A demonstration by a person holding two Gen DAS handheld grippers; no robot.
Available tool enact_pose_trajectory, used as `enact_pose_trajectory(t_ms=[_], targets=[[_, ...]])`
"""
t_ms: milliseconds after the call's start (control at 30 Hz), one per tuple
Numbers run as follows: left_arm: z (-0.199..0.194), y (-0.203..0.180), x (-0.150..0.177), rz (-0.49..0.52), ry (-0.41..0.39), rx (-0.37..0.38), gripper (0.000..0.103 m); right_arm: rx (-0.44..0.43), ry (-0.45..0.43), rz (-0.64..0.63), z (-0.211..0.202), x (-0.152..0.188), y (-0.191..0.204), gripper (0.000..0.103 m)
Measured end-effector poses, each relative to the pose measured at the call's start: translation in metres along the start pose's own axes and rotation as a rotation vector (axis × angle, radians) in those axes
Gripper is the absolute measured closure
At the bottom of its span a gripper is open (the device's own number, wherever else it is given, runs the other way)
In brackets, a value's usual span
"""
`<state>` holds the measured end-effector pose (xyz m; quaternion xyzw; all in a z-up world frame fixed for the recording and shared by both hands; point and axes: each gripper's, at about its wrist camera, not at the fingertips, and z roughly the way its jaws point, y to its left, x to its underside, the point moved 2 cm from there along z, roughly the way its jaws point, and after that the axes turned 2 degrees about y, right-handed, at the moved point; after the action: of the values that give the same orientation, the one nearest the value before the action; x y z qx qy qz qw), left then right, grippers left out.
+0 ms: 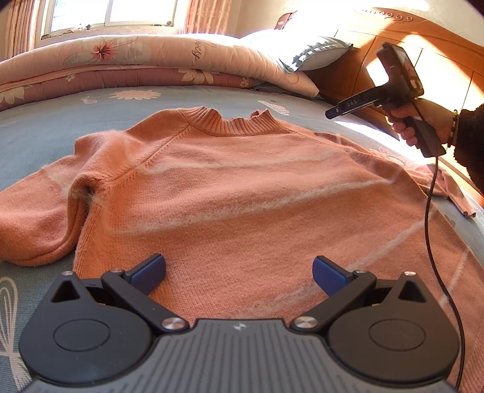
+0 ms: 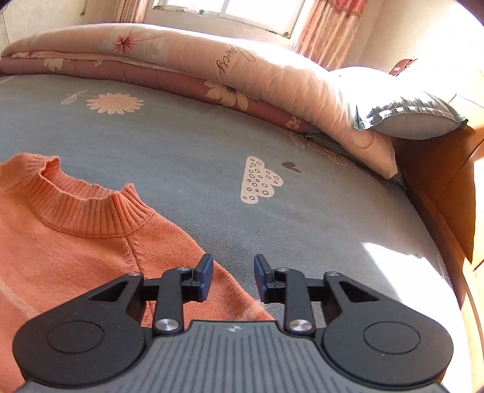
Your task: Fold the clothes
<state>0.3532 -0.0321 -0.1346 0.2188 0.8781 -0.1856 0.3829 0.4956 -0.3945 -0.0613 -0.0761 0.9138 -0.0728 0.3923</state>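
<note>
1 orange knit sweater (image 1: 230, 187) spread flat on the grey-blue flowered bedsheet (image 1: 39, 121), ribbed collar (image 1: 236, 122) toward the far side, 2 sleeves out to either side, pale fuzzy stripes across the body. 1 folded pink floral quilt (image 1: 145, 57) along the far edge, 1 grey-blue pillow (image 1: 320, 53) against the wooden headboard (image 1: 435, 60). 1 window (image 1: 112, 12) behind, flanked by pink curtains. Left gripper (image 1: 239, 273) low over the sweater's hem, jaws wide apart, nothing between. Right gripper (image 2: 233, 278) over the sweater's shoulder edge, jaws part open, clamped on nothing. 1 hand (image 1: 414, 121) with 1 bracelet on the wrist, gripping the right tool's handle, 1 black cable (image 1: 428, 211) dangling.
</note>
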Motion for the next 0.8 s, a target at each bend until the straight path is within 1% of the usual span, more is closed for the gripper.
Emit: enact_pose_trajectory(t_ms=[67,100,133,233,367,500,567,600,667,800], targets=[[0.0,-0.001,0.0,0.004,0.001,-0.003,0.001,-0.074,0.001,0.052,-0.028,0.004,-0.005,0.061],[0.0,-0.001,0.0,0.006,0.002,-0.006,0.001,-0.114,0.016,0.07,-0.039,0.008,-0.008,0.061],[0.001,-0.001,0.0,0.008,0.003,-0.008,0.001,-0.135,0.029,0.084,-0.046,0.011,-0.008,0.061],[0.001,-0.003,0.0,0.018,0.006,-0.016,0.001,-0.17,0.059,0.116,-0.062,0.019,-0.005,0.061],[0.002,-0.004,0.001,0.026,0.009,-0.024,0.001,-0.177,0.056,0.076,-0.062,0.012,0.011,0.061],[0.002,-0.004,0.001,0.025,0.009,-0.023,0.001,-0.209,0.021,0.019,-0.044,-0.016,0.038,0.061],[0.002,-0.004,0.001,0.025,0.009,-0.024,0.001,-0.212,0.005,-0.031,-0.026,-0.034,0.056,0.057],[0.002,-0.004,0.001,0.025,0.009,-0.023,0.001,-0.211,-0.001,-0.064,-0.014,-0.044,0.067,0.055],[0.002,-0.003,0.0,0.02,0.008,-0.019,0.001,-0.211,-0.009,-0.122,0.01,-0.061,0.084,0.054],[0.002,-0.001,0.0,0.009,0.004,-0.009,0.001,-0.19,-0.009,-0.215,0.061,-0.079,0.104,0.054]])
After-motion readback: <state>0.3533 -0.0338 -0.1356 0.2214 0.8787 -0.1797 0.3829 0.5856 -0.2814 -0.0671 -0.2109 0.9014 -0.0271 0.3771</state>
